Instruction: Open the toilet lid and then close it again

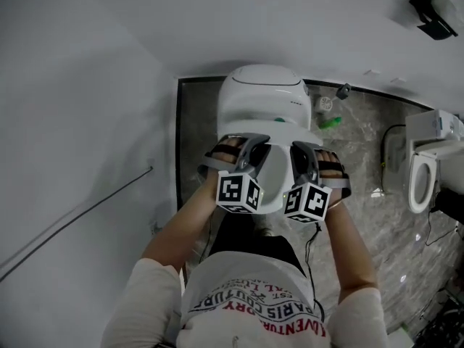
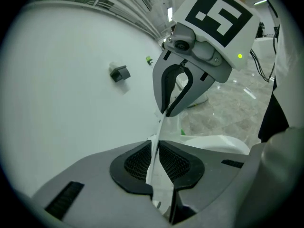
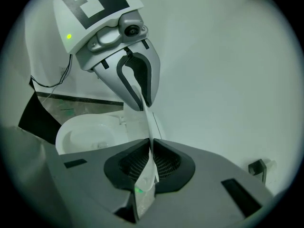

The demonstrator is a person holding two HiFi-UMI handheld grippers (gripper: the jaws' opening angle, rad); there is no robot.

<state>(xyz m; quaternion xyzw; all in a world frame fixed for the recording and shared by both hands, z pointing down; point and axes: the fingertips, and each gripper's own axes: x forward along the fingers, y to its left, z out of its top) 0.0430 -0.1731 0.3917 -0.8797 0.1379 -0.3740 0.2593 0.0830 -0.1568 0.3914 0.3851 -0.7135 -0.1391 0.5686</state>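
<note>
Two narrow grips: the left tongs (image 2: 154, 161) and the right tongs (image 3: 151, 164) each pinch the thin front edge of the toilet lid (image 1: 274, 182), part-raised above the bowl (image 3: 85, 137); opening seems under way, and next it likely needs swinging back toward the tank (image 1: 261, 93)

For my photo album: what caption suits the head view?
The left gripper and right gripper pinch the raised toilet lid.

In the head view the left claw (image 1: 250, 147) and right claw (image 1: 304, 151) cover the side edges of the lid (image 1: 277, 176). The bowl (image 3: 88, 137) is hidden there. A second toilet (image 1: 435, 151) is cut off by the right edge. The green thing (image 1: 330, 122) on the floor is too small to tell.
</note>
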